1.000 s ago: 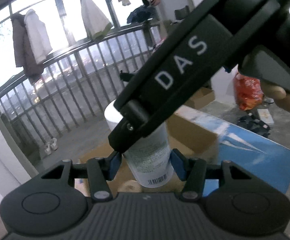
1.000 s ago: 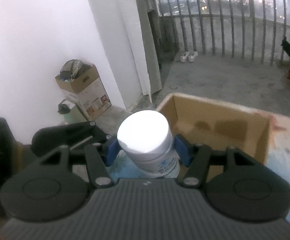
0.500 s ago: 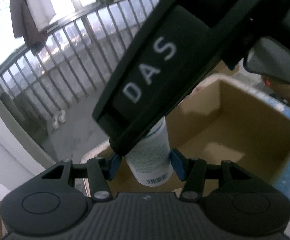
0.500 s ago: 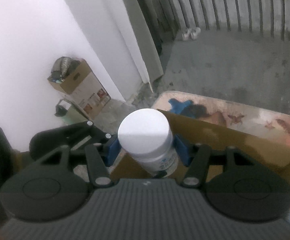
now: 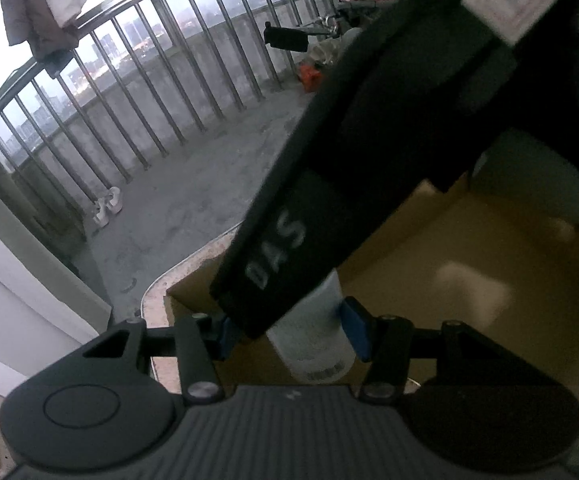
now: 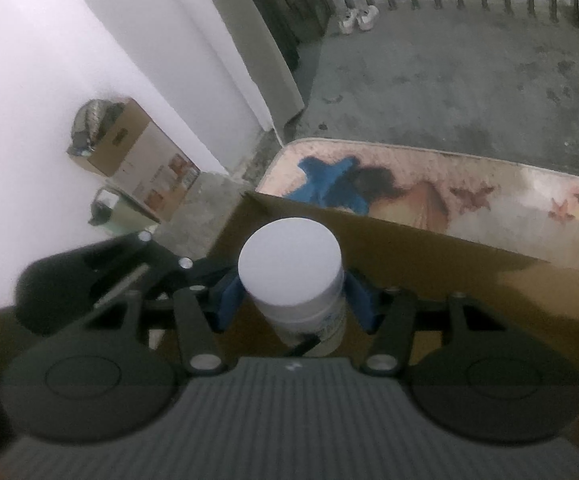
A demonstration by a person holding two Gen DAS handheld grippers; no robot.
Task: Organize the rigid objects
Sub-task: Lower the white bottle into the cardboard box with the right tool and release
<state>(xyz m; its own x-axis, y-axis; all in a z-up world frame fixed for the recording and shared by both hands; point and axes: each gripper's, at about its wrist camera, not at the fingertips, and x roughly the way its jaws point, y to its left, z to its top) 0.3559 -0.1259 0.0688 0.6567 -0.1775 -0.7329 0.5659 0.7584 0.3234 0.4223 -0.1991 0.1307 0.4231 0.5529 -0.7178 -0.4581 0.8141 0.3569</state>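
- Bottle [image 6: 293,276], white cap and all, sits bottom centre of both wrist views, hanging over the open cardboard box [image 6: 429,248].
- Left gripper [image 5: 289,330]: blue pads [image 5: 355,328] pressed onto the bottle's [image 5: 313,344] lower body, so it's pinching it.
- Right gripper [image 6: 291,300]: pads hugging the same bottle just under the cap, pinching too. Its black body cuts diagonally across the left view, "DAS" on the side.
- Far left of the right view: small box [image 6: 137,160] of junk against the white wall.
- Box sits on a patterned table [image 6: 489,176], upper right of the right view.
- Pair of white shoes [image 5: 107,206] by the balcony railing [image 5: 129,80], left side of the left view.
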